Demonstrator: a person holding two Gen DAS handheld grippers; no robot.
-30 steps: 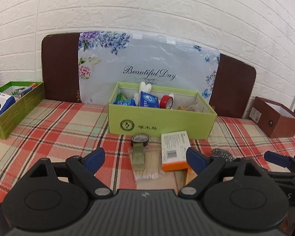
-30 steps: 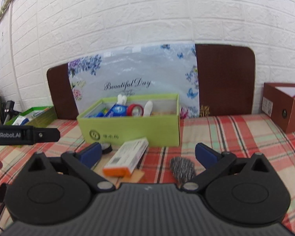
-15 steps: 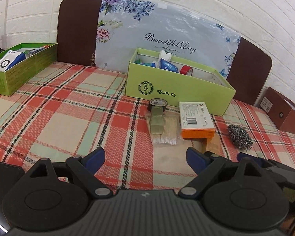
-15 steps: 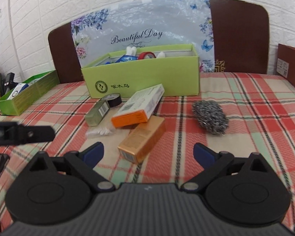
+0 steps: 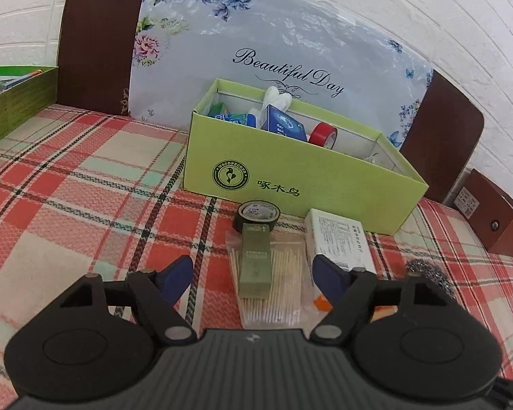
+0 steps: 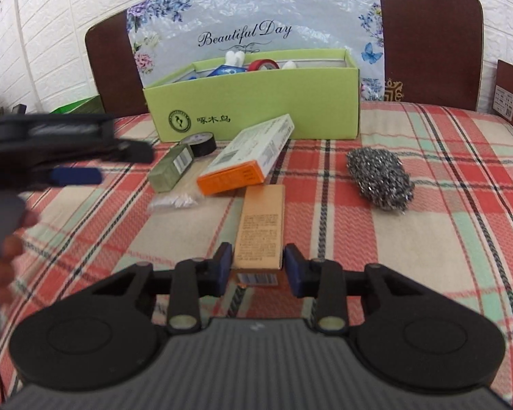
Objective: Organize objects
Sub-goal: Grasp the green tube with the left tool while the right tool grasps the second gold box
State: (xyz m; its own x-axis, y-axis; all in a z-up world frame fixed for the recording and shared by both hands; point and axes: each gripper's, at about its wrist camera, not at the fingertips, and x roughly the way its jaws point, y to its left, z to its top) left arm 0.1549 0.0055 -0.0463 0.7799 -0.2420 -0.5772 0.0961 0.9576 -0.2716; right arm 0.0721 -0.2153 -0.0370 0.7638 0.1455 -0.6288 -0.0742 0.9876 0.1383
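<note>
where the plaid surface (image 6: 427,225) fills the frame, the green box (image 6: 256,102) sits upper centre. below it lies the white-and-orange carton (image 6: 246,164), then the tan box (image 6: 261,225) at lower centre, its near end between the right tool (image 6: 258,268) pads, which have just been closing and sit just beside its sides; contact unclear. the left tool (image 5: 253,273) has been narrowing, released, over the olive box (image 5: 255,259).

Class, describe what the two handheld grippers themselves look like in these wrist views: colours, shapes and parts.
Each gripper is matte black plastic: a ribbed grey-black body, two round discs and angular linkage arms with silver pivot pins. The left gripper and right gripper both carry dark blue finger pads. In the right view, the left one appears blurred, with a blue pad.
</note>
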